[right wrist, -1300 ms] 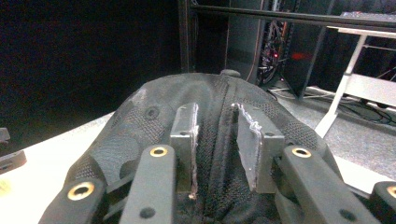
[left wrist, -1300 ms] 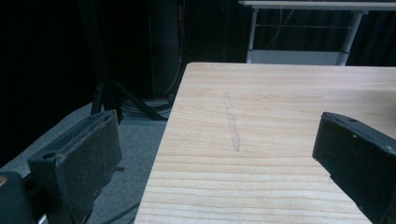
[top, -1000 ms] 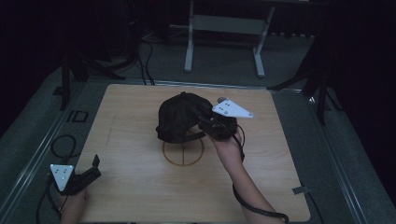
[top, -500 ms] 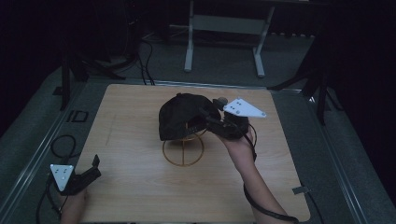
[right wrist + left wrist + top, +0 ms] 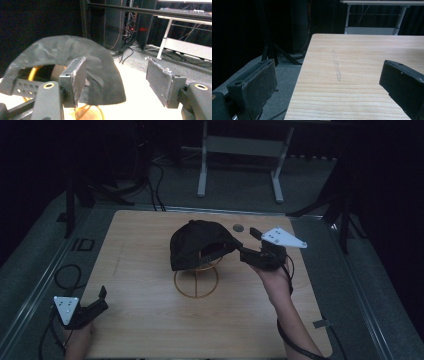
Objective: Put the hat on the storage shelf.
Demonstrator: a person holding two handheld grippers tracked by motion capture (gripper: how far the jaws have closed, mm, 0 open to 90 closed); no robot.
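Wooden table (image 5: 150,330), black cap (image 5: 197,242) mid-table perched on a gold wire stand (image 5: 196,281). Right gripper (image 5: 248,245) just beside the cap's right edge, jaws spread, nothing between them. Left gripper (image 5: 101,298) at near-left corner (jaws wide apart, empty).

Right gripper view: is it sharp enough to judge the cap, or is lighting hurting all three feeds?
Right gripper view: the black fabric cap is soft and grainy and the pale wooden table beneath glares white. High view: dim overall, surroundings nearly black, the cap on the round gold wire stand lacks detail. Left gripper view: the sharpest, table grain crisp, left background black.
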